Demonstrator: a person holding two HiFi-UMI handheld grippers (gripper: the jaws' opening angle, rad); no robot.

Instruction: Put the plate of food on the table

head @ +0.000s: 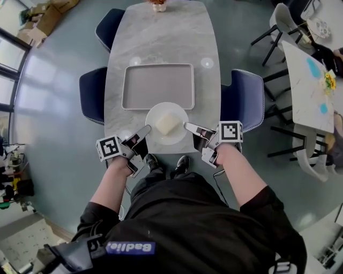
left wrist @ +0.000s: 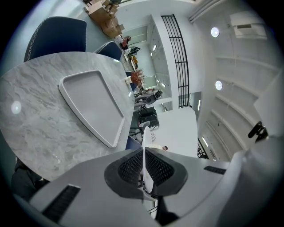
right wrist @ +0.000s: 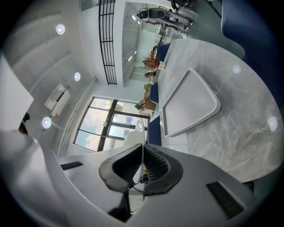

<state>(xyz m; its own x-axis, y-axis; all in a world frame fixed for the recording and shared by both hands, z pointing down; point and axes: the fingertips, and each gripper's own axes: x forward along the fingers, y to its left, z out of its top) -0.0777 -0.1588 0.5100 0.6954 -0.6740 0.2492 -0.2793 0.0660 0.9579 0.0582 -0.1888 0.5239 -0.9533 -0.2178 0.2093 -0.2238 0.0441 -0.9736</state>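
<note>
A round white plate (head: 174, 138) with a pale block of food (head: 166, 123) is over the near end of the marble table (head: 161, 37), just in front of an empty grey tray (head: 125, 85). My left gripper (head: 147, 130) is shut on the plate's left rim and my right gripper (head: 187, 127) on its right rim. In the left gripper view the thin rim (left wrist: 145, 148) stands edge-on between the dark pads of the left gripper (left wrist: 144, 166). The right gripper view shows the rim (right wrist: 141, 131) likewise inside the right gripper (right wrist: 141, 162). I cannot tell whether the plate touches the table.
Blue chairs stand at the table's left (head: 92, 95), right (head: 244, 99) and far left (head: 110, 24). A small flower pot (head: 158, 5) sits at the far end. A second white table (head: 308, 88) with chairs is off to the right. The tray (left wrist: 91, 104) (right wrist: 188, 104) lies ahead of both grippers.
</note>
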